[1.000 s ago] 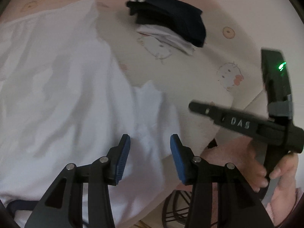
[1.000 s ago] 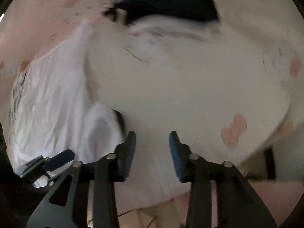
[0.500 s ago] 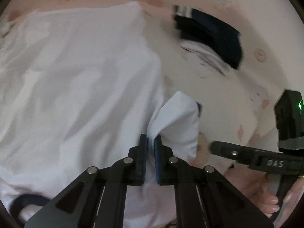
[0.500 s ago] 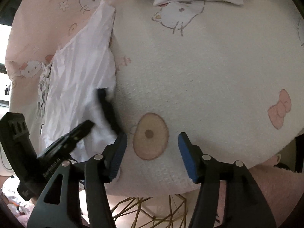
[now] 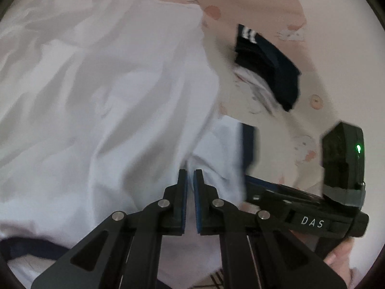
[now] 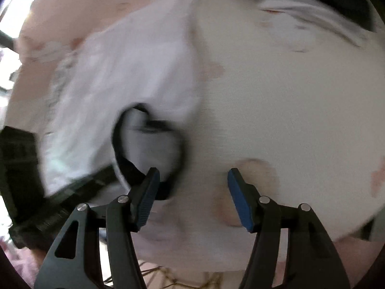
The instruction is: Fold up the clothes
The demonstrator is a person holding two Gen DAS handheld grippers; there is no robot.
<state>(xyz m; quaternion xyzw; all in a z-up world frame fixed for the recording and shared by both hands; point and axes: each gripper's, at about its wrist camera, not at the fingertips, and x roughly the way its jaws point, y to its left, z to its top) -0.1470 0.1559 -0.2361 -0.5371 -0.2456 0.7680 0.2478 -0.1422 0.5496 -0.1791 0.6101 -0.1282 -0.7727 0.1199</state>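
A white T-shirt with navy trim lies spread on a pink and cream cartoon-print blanket. My left gripper is shut on a pinch of the shirt's fabric beside the sleeve, whose navy cuff sticks out to the right. In the right wrist view the same shirt is blurred, and the sleeve's dark-rimmed opening gapes just ahead of the left fingertip of my right gripper. That gripper stands open over bare blanket with nothing between its fingers.
A folded navy garment with white stripes rests on a folded white one at the far right of the blanket. The right tool's black body and a hand sit close beside my left gripper. The blanket's near edge overhangs a wire frame.
My left gripper closed on the shirt fabric beside the sleeve and lifted it slightly. My right gripper opened wider and came in close to the sleeve's cuff.
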